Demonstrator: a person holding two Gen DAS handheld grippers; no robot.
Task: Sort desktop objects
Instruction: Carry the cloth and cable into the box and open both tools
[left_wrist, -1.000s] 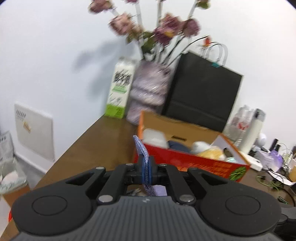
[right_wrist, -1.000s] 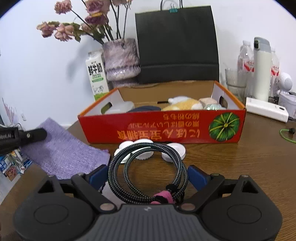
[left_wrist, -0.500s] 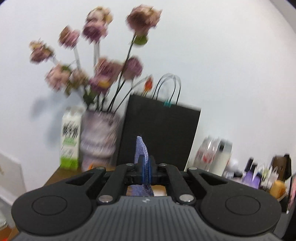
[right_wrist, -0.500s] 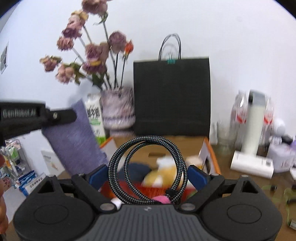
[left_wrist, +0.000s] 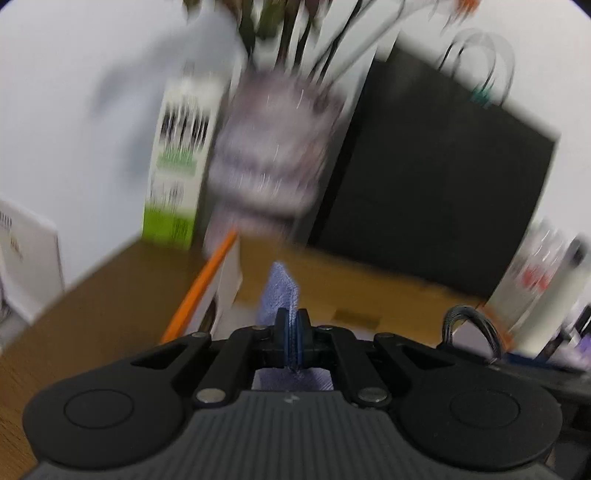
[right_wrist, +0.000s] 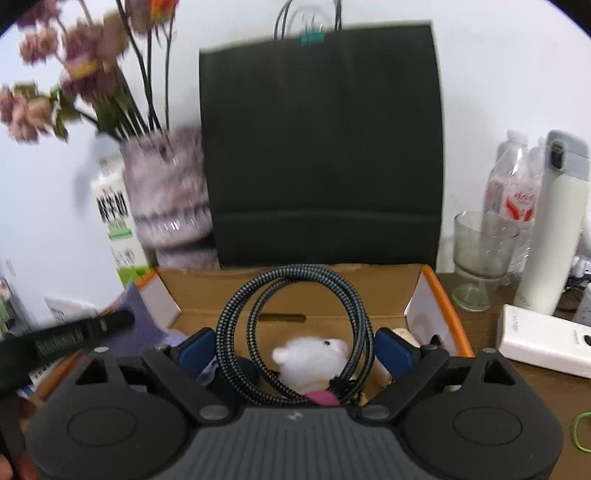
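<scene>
Left wrist view, heavily blurred. To the left of my left gripper (left_wrist: 293, 341) I see bare brown table (left_wrist: 99, 295) and, further ahead, a milk carton (left_wrist: 181, 162) against the wall. The jaws of this tool are pressed fully together on a purple cloth (left_wrist: 279, 291); a strip of it stands up ahead of the fingertips and more hangs below them. Directly ahead of the tool is the orange-edged cardboard box (left_wrist: 351, 291), with a vase (left_wrist: 269, 155) and a black paper bag (left_wrist: 436, 173) behind it. To the right of the tool a loop of the braided cable (left_wrist: 469, 321) shows at the box's far side; I believe it is the one in my other tool, though the blur leaves that unsure.

Right wrist view, sharper. At far left the left gripper (right_wrist: 107, 321) reaches in with the purple cloth (right_wrist: 136, 317) over the box's left wall. My right gripper (right_wrist: 295, 347) is held about half open, its blue pads (right_wrist: 194, 349) bearing against the outside of a coiled braided cable (right_wrist: 295, 332), which stands upright between them over the box (right_wrist: 436, 295). Below the coil, inside the box, lies a white plush toy (right_wrist: 310, 358). Ahead stands the black bag (right_wrist: 321, 147). To the right of the tool, on the table: a glass (right_wrist: 480, 254), a plastic bottle (right_wrist: 513, 192), a white flask (right_wrist: 557, 229) and a white power bank (right_wrist: 543, 339).
</scene>
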